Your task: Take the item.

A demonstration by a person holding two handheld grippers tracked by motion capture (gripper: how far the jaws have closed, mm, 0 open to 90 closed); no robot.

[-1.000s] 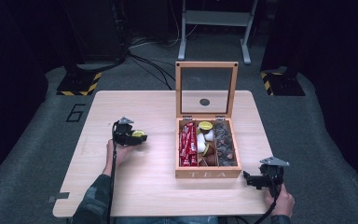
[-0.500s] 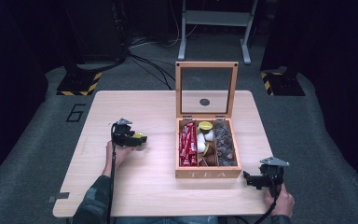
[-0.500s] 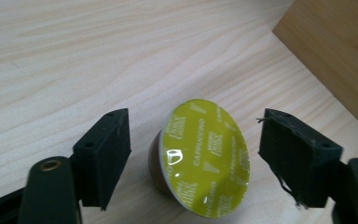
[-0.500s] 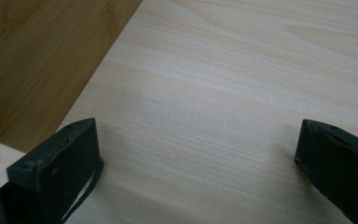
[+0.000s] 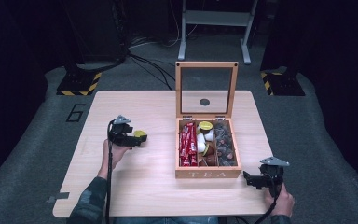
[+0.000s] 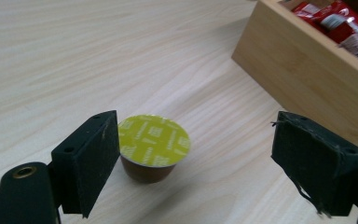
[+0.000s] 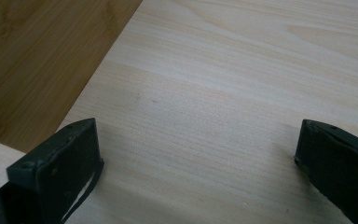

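Observation:
A coffee capsule [image 6: 154, 142] with a yellow-green foil lid and a brown body stands upright on the wooden table [image 5: 135, 186], left of the tea box. My left gripper [image 6: 209, 163] is open around it. Its jaws have just been opening, and the capsule stands between them close to the left pad [image 6: 98, 158], far from the right one. In the high view the capsule [image 5: 140, 134] shows at the tip of the left gripper [image 5: 137, 138]. My right gripper [image 5: 248, 179] rests open near the table's front right corner, with bare wood between its jaws [image 7: 196, 163].
The wooden box marked TEA [image 5: 208, 174] stands at the centre right with its glass lid [image 5: 206, 91] upright. It holds red sachets [image 5: 188, 142], several capsules and dark pods. Its wall is near both grippers [image 6: 303, 70] [image 7: 37, 56]. Dark floor and cables surround the table.
The left gripper has lifted a little by the capsule, which stands on the table. The right gripper has stayed where it was.

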